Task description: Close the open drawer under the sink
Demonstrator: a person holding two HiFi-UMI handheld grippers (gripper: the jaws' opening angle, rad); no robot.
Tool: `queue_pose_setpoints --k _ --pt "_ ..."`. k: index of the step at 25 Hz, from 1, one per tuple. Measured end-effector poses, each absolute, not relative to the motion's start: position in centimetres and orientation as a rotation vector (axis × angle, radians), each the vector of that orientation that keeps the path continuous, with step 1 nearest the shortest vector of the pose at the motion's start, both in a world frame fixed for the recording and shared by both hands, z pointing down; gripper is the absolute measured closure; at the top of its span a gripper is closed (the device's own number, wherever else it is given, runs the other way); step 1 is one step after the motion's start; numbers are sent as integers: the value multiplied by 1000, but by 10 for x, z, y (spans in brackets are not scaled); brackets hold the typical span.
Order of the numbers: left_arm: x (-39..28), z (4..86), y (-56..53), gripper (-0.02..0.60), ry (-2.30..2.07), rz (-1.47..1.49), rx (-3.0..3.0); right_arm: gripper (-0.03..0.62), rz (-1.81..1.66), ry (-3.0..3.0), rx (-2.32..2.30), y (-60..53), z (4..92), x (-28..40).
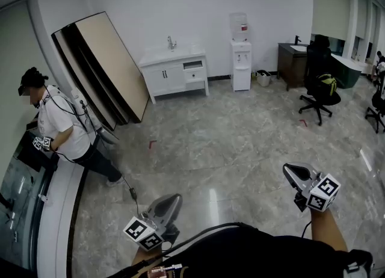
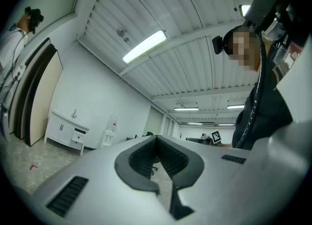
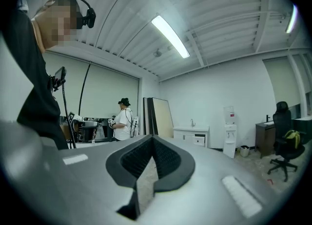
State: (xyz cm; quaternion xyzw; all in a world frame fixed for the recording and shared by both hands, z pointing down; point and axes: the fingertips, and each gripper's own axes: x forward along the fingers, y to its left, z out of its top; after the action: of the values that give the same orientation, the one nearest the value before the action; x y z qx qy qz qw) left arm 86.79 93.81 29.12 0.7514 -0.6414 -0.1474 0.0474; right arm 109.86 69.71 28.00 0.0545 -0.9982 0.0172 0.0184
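Note:
A white sink cabinet [image 1: 171, 73] stands against the far wall, and its small upper right drawer [image 1: 194, 73] is pulled out. It shows small in the left gripper view [image 2: 66, 129] and in the right gripper view [image 3: 191, 135]. Both grippers are held low, several metres short of it, over the tiled floor. My left gripper [image 1: 167, 203] points towards the cabinet with its jaws together and nothing between them [image 2: 157, 137]. My right gripper [image 1: 295, 173] is likewise shut and empty [image 3: 152, 136].
Large boards [image 1: 102, 66] lean on the wall left of the cabinet. A water dispenser [image 1: 240, 60], a bin [image 1: 263, 78], a dark desk [image 1: 292, 60] and an office chair [image 1: 319, 90] stand to its right. A person [image 1: 57, 126] works at a counter on the left.

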Motion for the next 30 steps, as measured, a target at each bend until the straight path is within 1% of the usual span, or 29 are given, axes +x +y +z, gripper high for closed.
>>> queue_pose_setpoints --k 5,9,13,18,22,30 --pt "836 302 927 581 -1983 -464 2203 594 86 -3091 108 674 286 1059" --pt "828 298 890 581 -2017 -456 2205 594 61 -3074 28 642 298 1035" --pt "815 294 847 581 -2109 -430 2169 594 69 -3092 -28 581 302 1013" --pt "802 275 786 581 -2241 -427 2086 594 11 -3126 -150 496 276 982" --pt "787 265 741 581 -2311 -480 2024 594 -1 -3146 -237 445 264 954" --pt "765 278 666 581 -2315 -463 1970 594 85 -3090 -335 386 299 920"
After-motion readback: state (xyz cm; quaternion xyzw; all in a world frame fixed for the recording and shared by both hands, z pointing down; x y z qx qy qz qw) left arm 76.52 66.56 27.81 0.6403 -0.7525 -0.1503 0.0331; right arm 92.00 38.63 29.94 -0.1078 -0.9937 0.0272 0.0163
